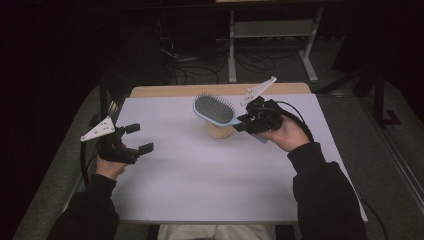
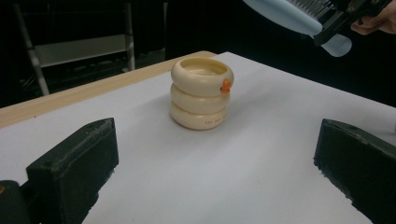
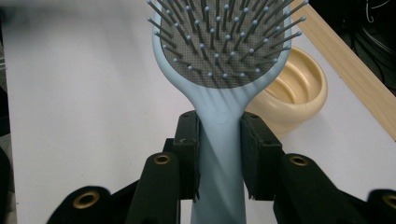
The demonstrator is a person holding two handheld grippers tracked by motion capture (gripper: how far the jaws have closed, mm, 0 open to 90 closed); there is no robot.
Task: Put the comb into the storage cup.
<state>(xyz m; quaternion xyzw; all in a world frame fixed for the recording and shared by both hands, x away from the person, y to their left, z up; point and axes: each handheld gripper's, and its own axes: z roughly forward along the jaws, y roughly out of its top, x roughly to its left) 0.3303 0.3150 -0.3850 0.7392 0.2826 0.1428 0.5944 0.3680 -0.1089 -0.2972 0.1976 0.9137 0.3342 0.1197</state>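
A light blue hairbrush (image 1: pixel 215 110) with a grey bristle pad is held in the air, bristles up, by its handle (image 3: pixel 218 140). My right gripper (image 1: pixel 246 123) is shut on that handle, its pads pressing both sides (image 3: pixel 218 154). Below and just behind the brush head stands a cream ribbed cup (image 1: pixel 219 131) with a small orange mark (image 2: pixel 226 85), upright on the white table sheet (image 1: pixel 200 170). My left gripper (image 1: pixel 136 138) hovers at the left side of the table, open with nothing between its jaws; the cup (image 2: pixel 201 92) lies ahead of it.
A wooden table edge (image 1: pixel 165 91) runs along the far side. Beyond it are a metal shelf frame (image 1: pixel 270 30) and cables on the dark floor. The person's dark sleeves (image 1: pixel 325 195) come in from the bottom.
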